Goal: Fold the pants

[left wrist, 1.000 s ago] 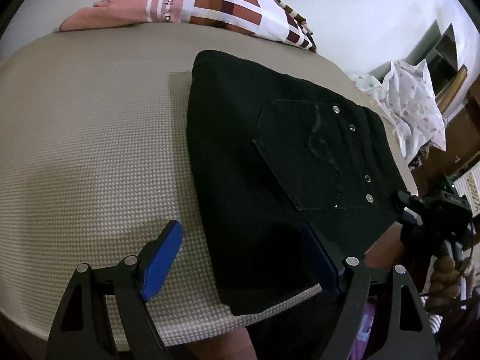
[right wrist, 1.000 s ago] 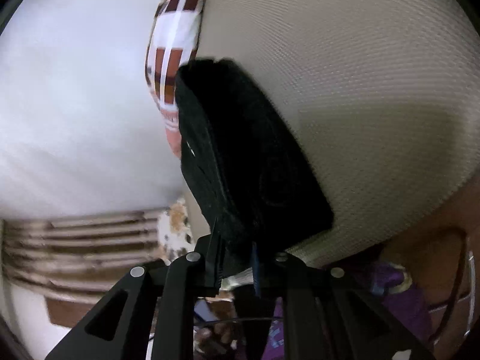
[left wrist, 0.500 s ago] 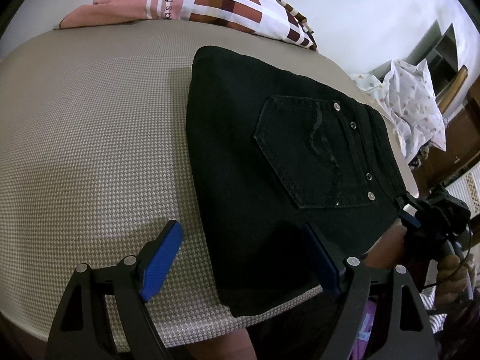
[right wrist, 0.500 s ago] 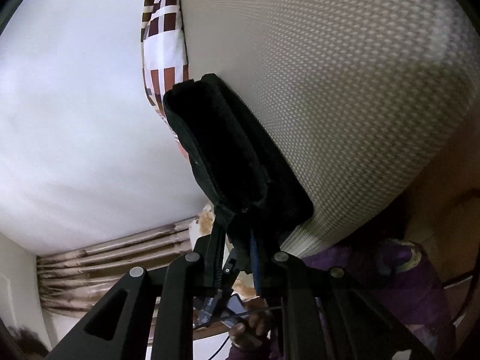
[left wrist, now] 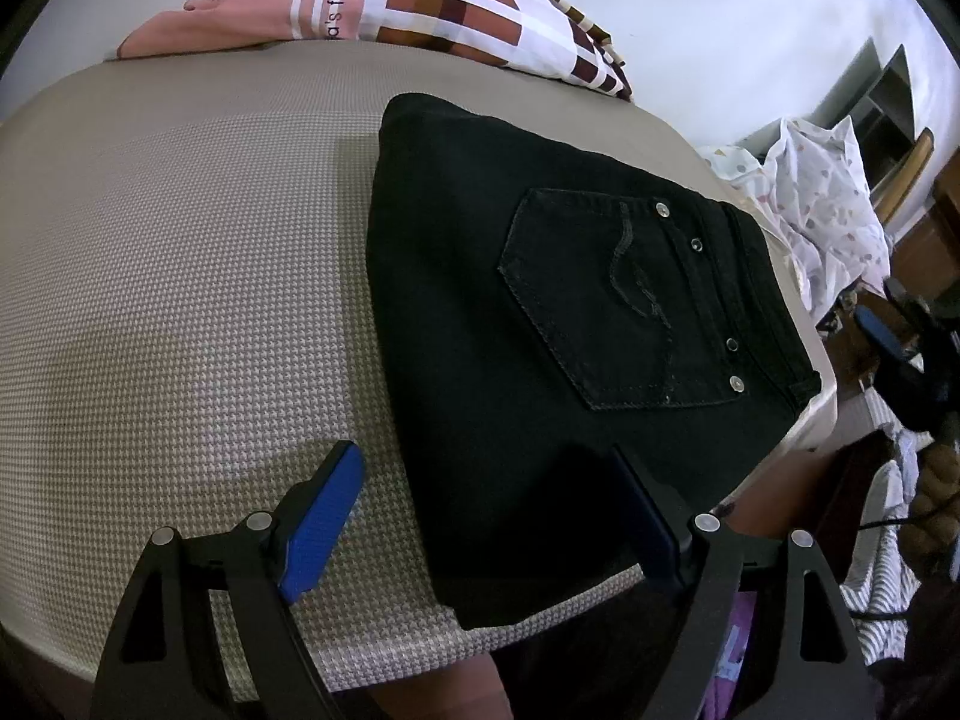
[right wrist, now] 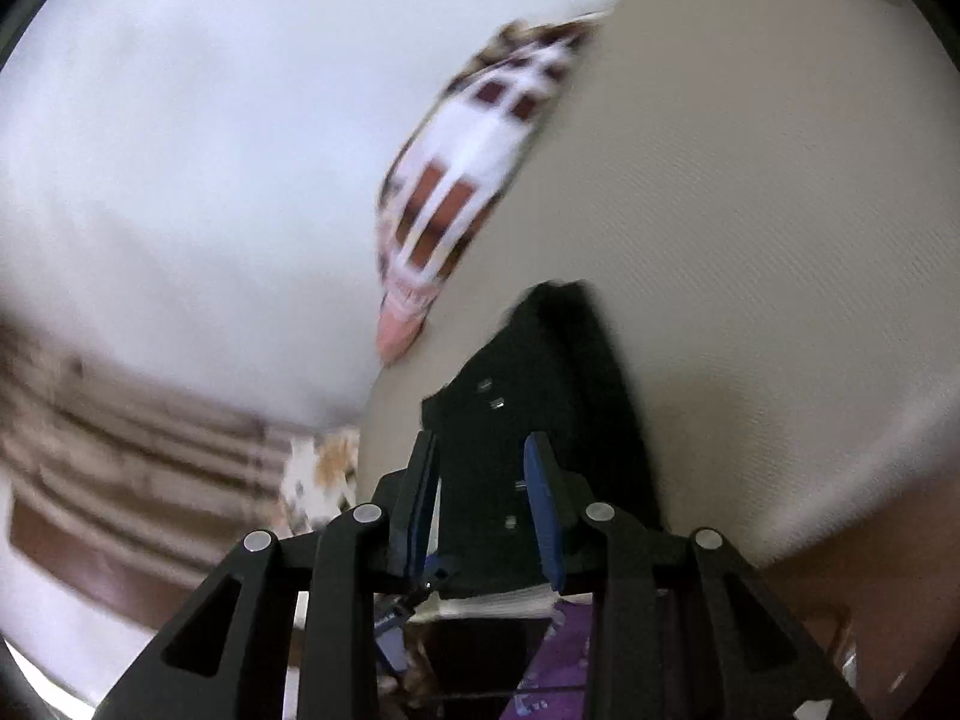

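The black pants lie folded into a compact rectangle on the beige bed, back pocket with metal studs facing up. My left gripper is open, hovering over the near edge of the pants, its blue left pad over the bed and its right finger over the fabric. My right gripper is open, its fingers apart and just off the waistband end of the pants; this view is blurred. It also shows at the right edge of the left wrist view.
A pink, white and brown patterned pillow lies at the far edge of the bed, also seen in the right wrist view. A white printed cloth heap and wooden furniture stand beyond the bed's right side.
My right gripper has opened and let go of the pants' waistband end, and has swung back from it. The pants now lie flat. The left gripper has barely moved.
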